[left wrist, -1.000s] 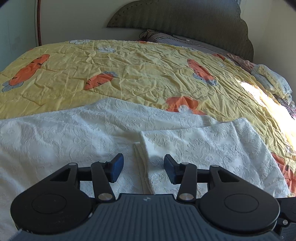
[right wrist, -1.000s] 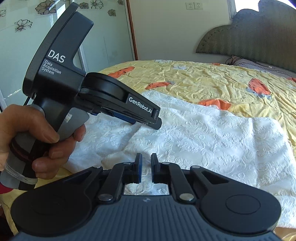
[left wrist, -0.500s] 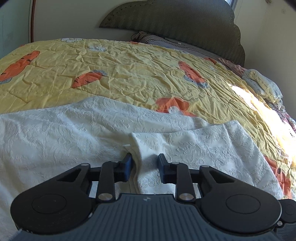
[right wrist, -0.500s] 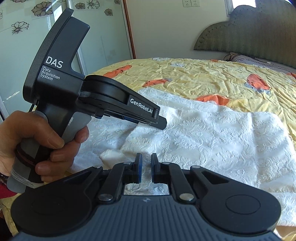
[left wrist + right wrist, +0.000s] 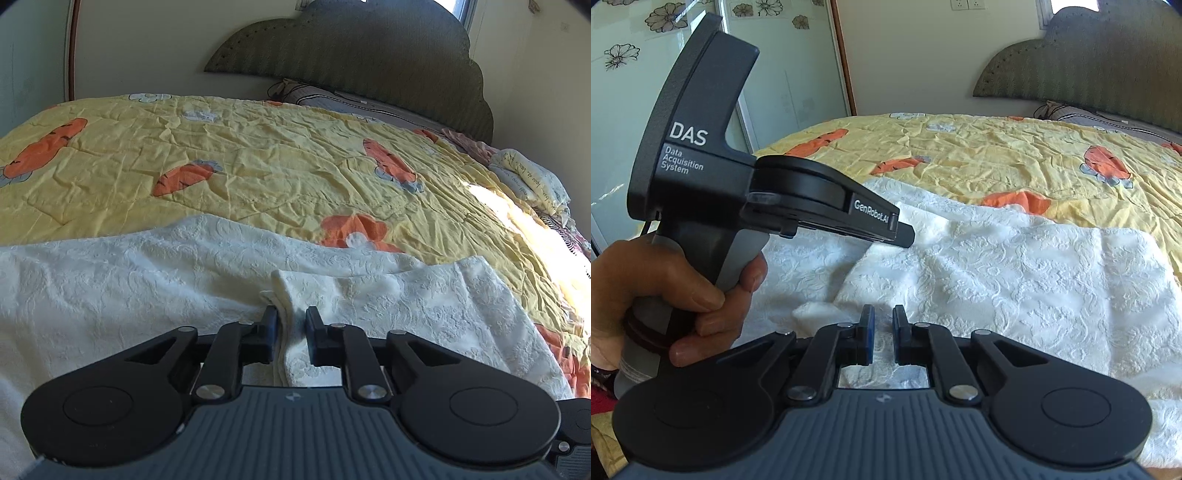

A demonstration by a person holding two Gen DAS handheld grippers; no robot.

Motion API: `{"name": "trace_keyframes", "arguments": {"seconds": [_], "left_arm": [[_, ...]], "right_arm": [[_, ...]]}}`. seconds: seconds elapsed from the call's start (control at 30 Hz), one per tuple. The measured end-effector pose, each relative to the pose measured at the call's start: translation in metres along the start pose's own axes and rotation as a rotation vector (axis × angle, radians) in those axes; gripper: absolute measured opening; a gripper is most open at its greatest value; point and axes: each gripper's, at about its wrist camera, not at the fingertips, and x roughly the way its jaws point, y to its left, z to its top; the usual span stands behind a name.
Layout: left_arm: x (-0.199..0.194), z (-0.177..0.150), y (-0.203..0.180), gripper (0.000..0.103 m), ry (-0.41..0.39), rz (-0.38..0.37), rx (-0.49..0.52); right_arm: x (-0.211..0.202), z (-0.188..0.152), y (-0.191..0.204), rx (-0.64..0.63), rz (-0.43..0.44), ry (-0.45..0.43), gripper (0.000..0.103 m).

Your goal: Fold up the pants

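Jaws of the left gripper (image 5: 291,334) now clamp a raised fold of the white pants (image 5: 369,295), having narrowed from wide apart a second ago.

Those pants lie spread on the bed's yellow carrot-print quilt (image 5: 258,155), their folded edge pulled up between the left pads. The right gripper (image 5: 882,339) holds its jaws close together on the near hem of the pants, as before. From the right wrist view, the left gripper's nose has pushed further forward onto the cloth, with the hand (image 5: 676,291) wrapped around its handle.
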Motion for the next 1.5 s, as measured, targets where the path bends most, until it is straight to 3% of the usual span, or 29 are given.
{"name": "trace_keyframes", "arguments": {"seconds": [0.1, 0.23, 0.33, 0.4, 0.6, 0.67, 0.73, 0.77, 0.83, 0.87, 0.9, 0.93, 0.97, 1.07, 1.17, 1.23, 1.27, 1.3, 1.4, 1.43, 1.47, 1.5], "left_arm": [[-0.016, 0.002, 0.014, 0.046, -0.021, 0.03, -0.024], [-0.032, 0.0, 0.034, 0.048, -0.01, 0.139, 0.009], [-0.07, -0.005, 0.065, 0.051, -0.07, 0.148, -0.072], [-0.096, -0.01, 0.085, 0.059, -0.1, 0.195, -0.11], [-0.151, -0.041, 0.147, 0.065, -0.135, 0.382, -0.174], [-0.152, -0.051, 0.17, 0.064, -0.132, 0.511, -0.168], [-0.152, -0.056, 0.189, 0.063, -0.106, 0.614, -0.166], [-0.157, -0.058, 0.196, 0.062, -0.112, 0.625, -0.18], [-0.173, -0.062, 0.208, 0.063, -0.148, 0.588, -0.236], [-0.181, -0.064, 0.211, 0.064, -0.156, 0.561, -0.266], [-0.187, -0.065, 0.215, 0.064, -0.158, 0.539, -0.296], [-0.195, -0.069, 0.218, 0.065, -0.159, 0.517, -0.338], [-0.2, -0.072, 0.22, 0.064, -0.164, 0.492, -0.373], [-0.212, -0.082, 0.229, 0.063, -0.157, 0.408, -0.479], [-0.214, -0.088, 0.242, 0.063, -0.162, 0.265, -0.614], [-0.211, -0.092, 0.249, 0.055, -0.172, 0.215, -0.688], [-0.209, -0.093, 0.251, 0.047, -0.173, 0.228, -0.707], [-0.208, -0.093, 0.252, 0.032, -0.175, 0.249, -0.713], [-0.209, -0.094, 0.252, 0.015, -0.2, 0.264, -0.703], [-0.21, -0.094, 0.252, 0.015, -0.206, 0.268, -0.699], [-0.211, -0.095, 0.253, 0.013, -0.216, 0.278, -0.7], [-0.21, -0.095, 0.253, 0.013, -0.217, 0.284, -0.697]], "right_arm": [[0.006, -0.001, 0.005, -0.053, -0.015, 0.054, 0.009], [0.0, 0.003, 0.013, -0.037, -0.059, -0.004, 0.01], [-0.005, 0.014, 0.042, -0.149, -0.014, -0.031, 0.01], [-0.002, 0.018, 0.072, -0.264, 0.044, -0.034, 0.01], [0.015, 0.011, 0.17, -0.577, 0.216, -0.049, 0.01], [0.022, 0.005, 0.197, -0.658, 0.26, -0.046, 0.01], [0.029, -0.001, 0.22, -0.734, 0.266, -0.048, 0.01], [0.032, -0.006, 0.229, -0.777, 0.254, -0.047, 0.012], [0.035, -0.016, 0.242, -0.854, 0.22, -0.057, 0.023], [0.036, -0.02, 0.246, -0.884, 0.193, -0.067, 0.034], [0.036, -0.024, 0.249, -0.914, 0.171, -0.077, 0.053], [0.035, -0.029, 0.251, -0.948, 0.163, -0.097, 0.062], [0.035, -0.033, 0.253, -0.981, 0.156, -0.114, 0.064], [0.045, -0.04, 0.26, -1.066, 0.075, -0.133, 0.063], [0.056, -0.048, 0.271, -1.163, 0.014, -0.159, 0.063], [0.063, -0.05, 0.282, -1.215, 0.004, -0.187, 0.063], [0.065, -0.05, 0.285, -1.226, 0.002, -0.198, 0.062], [0.068, -0.049, 0.289, -1.236, -0.001, -0.205, 0.062], [0.073, -0.046, 0.293, -1.24, -0.022, -0.223, 0.062], [0.074, -0.046, 0.293, -1.241, -0.033, -0.231, 0.062], [0.076, -0.047, 0.293, -1.247, -0.046, -0.241, 0.057], [0.079, -0.048, 0.294, -1.255, -0.062, -0.248, 0.04]]}}
